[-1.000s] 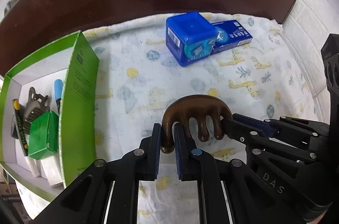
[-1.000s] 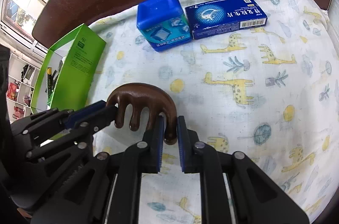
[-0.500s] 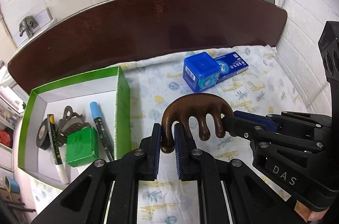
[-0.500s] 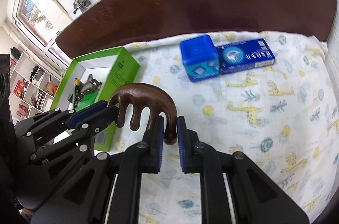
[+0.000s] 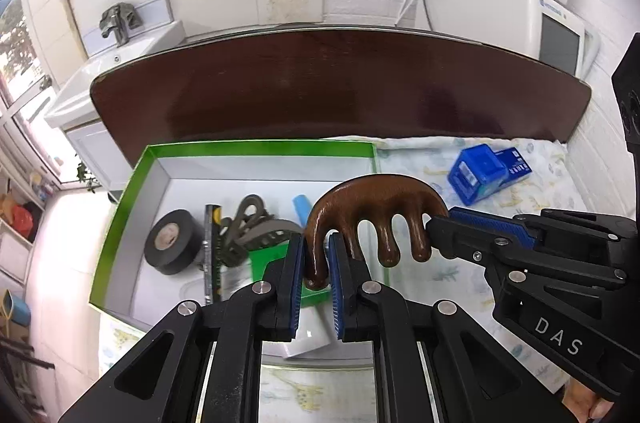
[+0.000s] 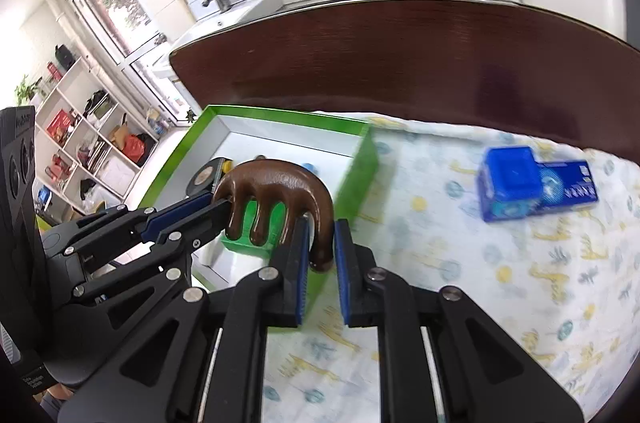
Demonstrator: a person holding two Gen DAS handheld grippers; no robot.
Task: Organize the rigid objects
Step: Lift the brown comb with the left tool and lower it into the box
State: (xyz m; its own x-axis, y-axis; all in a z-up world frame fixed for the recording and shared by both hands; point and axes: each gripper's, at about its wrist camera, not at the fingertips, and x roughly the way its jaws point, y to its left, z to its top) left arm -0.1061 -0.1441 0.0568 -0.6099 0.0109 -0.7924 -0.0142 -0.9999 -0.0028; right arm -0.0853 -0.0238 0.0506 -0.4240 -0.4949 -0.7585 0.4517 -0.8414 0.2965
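Note:
A brown wooden comb with thick prongs [image 5: 372, 199] hangs in the air, held at both ends. My left gripper [image 5: 316, 263] is shut on its leftmost prong. My right gripper [image 6: 322, 255] is shut on the prong at the other end of the comb [image 6: 276, 185]. The comb is above the right part of a green-rimmed open box [image 5: 256, 145], also in the right wrist view [image 6: 360, 159]. The box holds a black tape roll [image 5: 170, 241], a pen, a grey clip, a blue marker and a small green box [image 5: 264, 259].
A blue cube-shaped box [image 5: 476, 173] and a flat blue carton [image 6: 568, 185] lie on the giraffe-print cloth [image 6: 520, 263] to the right of the green box. A dark brown headboard [image 5: 340, 87] runs along the back. A sink and shelves stand beyond, at left.
Both grippers have lifted the comb off the cloth and carried it left, from beside the green box to above its right part. Both grips are unchanged.

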